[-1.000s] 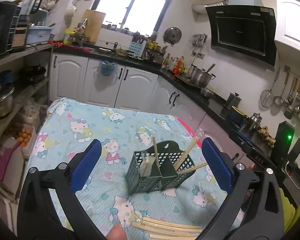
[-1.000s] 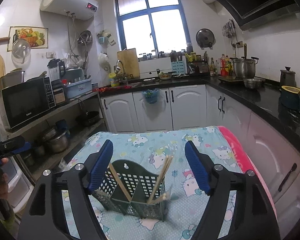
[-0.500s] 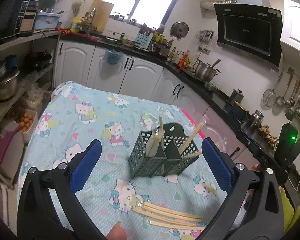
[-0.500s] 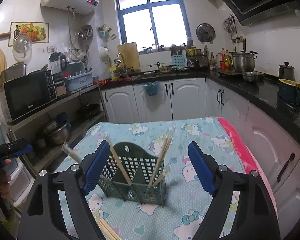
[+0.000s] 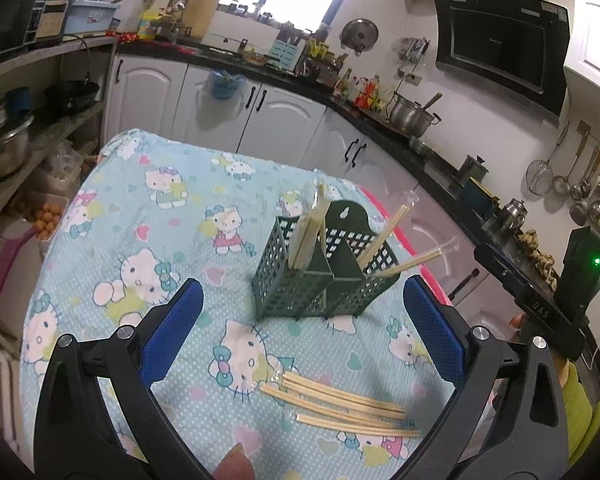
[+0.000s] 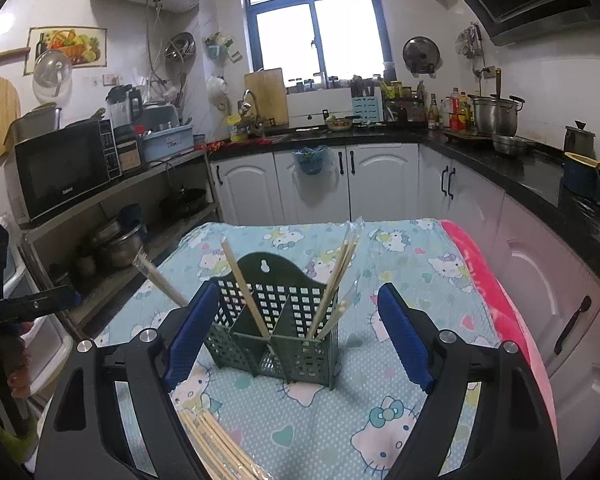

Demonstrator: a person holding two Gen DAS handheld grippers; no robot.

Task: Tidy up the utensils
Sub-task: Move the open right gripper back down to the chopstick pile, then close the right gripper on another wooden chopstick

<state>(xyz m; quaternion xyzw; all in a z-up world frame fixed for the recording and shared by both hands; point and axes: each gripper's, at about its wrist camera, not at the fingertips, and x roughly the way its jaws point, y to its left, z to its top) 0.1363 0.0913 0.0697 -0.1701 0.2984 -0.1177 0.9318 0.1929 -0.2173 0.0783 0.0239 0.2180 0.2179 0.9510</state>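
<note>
A dark green lattice utensil caddy (image 5: 324, 276) stands upright on the table with several wrapped wooden chopsticks leaning in its compartments. It also shows in the right wrist view (image 6: 276, 328). Several loose chopsticks (image 5: 340, 404) lie flat on the cloth in front of it, also seen in the right wrist view (image 6: 216, 444). My left gripper (image 5: 304, 340) is open and empty, above the loose chopsticks. My right gripper (image 6: 296, 340) is open and empty, its blue pads on either side of the caddy, a little nearer than it.
The table wears a blue Hello Kitty cloth (image 5: 148, 240) with a pink edge (image 6: 496, 300) on the right. White cabinets (image 6: 320, 188) and a black counter lie beyond. Shelves with pots and a microwave (image 6: 60, 168) stand at the left.
Both grippers have pulled back and risen, so the caddy sits farther away and the loose chopsticks show more fully. Both stay open.
</note>
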